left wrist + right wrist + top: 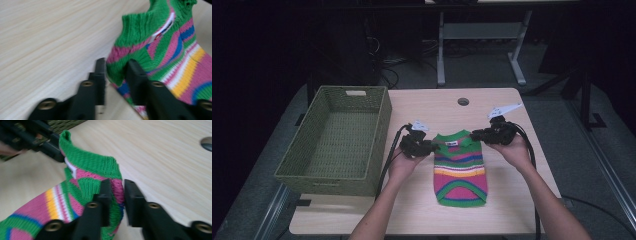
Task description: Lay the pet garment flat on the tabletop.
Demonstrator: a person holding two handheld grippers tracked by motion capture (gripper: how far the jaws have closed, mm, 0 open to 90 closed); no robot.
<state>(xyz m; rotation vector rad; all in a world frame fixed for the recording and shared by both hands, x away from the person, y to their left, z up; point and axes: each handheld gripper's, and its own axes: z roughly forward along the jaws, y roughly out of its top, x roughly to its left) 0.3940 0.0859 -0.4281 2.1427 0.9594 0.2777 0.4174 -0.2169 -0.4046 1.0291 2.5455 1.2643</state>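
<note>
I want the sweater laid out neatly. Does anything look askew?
Yes. The sweater lies flat on the table, but its collar end stands up, bunched, between the two hand-held grippers at its shoulders. The basket beside it looks normal.

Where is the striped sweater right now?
In the high view the sweater lies flat on the table, right of the basket, with the left gripper and right gripper at its two shoulders.

Small striped knit sweater (460,167), green-trimmed with pink, yellow, blue and white bands. Flat on the table, collar end away from the person, hem nearest. Both shoulder corners lifted off the wood.
</note>
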